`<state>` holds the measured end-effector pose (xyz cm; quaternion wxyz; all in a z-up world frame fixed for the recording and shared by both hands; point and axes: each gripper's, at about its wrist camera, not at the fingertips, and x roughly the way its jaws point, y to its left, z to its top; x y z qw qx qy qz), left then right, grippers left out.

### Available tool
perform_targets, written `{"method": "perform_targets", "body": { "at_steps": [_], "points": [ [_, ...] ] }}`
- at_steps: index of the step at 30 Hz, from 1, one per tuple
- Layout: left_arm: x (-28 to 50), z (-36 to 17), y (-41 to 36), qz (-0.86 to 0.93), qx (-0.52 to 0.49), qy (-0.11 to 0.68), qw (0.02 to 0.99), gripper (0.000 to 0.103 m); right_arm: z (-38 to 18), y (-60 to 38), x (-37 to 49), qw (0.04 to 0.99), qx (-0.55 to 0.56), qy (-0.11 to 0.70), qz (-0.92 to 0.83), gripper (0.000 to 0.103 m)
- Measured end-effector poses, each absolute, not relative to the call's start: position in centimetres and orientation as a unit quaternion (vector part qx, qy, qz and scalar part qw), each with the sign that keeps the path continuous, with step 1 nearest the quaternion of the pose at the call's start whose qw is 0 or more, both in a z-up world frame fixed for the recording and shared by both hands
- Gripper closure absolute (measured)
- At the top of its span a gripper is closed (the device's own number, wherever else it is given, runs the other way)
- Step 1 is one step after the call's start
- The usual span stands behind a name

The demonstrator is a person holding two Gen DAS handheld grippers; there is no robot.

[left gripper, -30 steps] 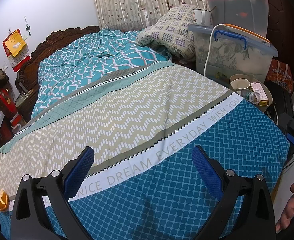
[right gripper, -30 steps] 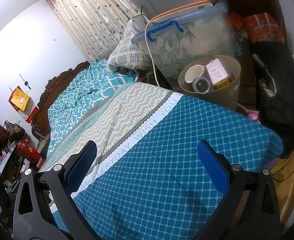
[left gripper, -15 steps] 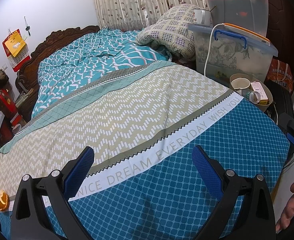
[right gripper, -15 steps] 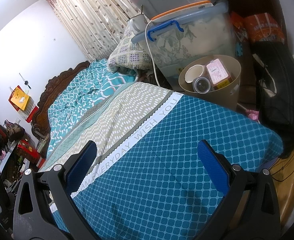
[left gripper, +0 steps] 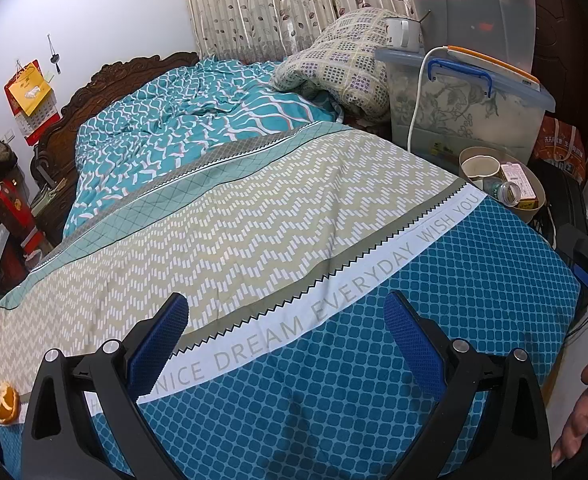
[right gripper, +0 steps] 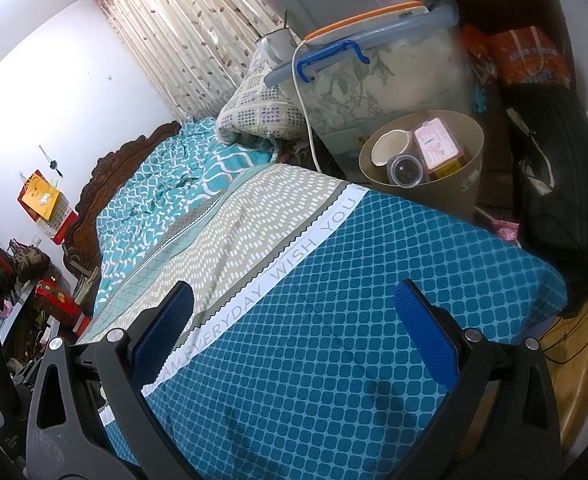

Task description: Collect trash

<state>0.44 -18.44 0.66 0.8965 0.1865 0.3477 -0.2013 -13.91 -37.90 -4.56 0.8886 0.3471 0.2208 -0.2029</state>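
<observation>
Orange peel (left gripper: 2, 404) is lying at the bed's (left gripper: 254, 216) near left edge in the left wrist view, well apart from the left tongs (left gripper: 286, 320), which are hovering spread and empty; swinging left and descending squarely seems wise. Right wrist view: the right tongs (right gripper: 294, 316) are gaping empty, the bin (right gripper: 453, 192) waiting beside the bed.

My blue-padded left gripper (left gripper: 286, 328) hangs over a teal-checked, beige-zigzag bedspread (left gripper: 254, 216); at two o'clock a tan bin (left gripper: 533, 208), at eight o'clock orange peel (left gripper: 2, 400).
</observation>
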Motion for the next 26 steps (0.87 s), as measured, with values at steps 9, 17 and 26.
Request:
{"method": "perform_targets", "body": {
  "at_steps": [9, 17, 26],
  "points": [
    [0.52, 0.53, -18.13, -0.199, 0.187, 0.346, 0.897, 0.009, -4.49, -37.97, -13.85, 0.888, 0.347, 0.221, -0.203, 0.004],
    [-0.03, 0.88, -18.25, -0.203, 0.199, 0.33, 0.9, 0.009, -4.5, -37.96, -13.76, 0.888, 0.348, 0.222, -0.202, 0.004],
    [0.29, 1.11, -17.94, -0.207, 0.19, 0.337, 0.899, 0.009, -4.86, -37.83, -13.84, 0.886, 0.35, 0.227, -0.201, 0.004]
  ]
}}
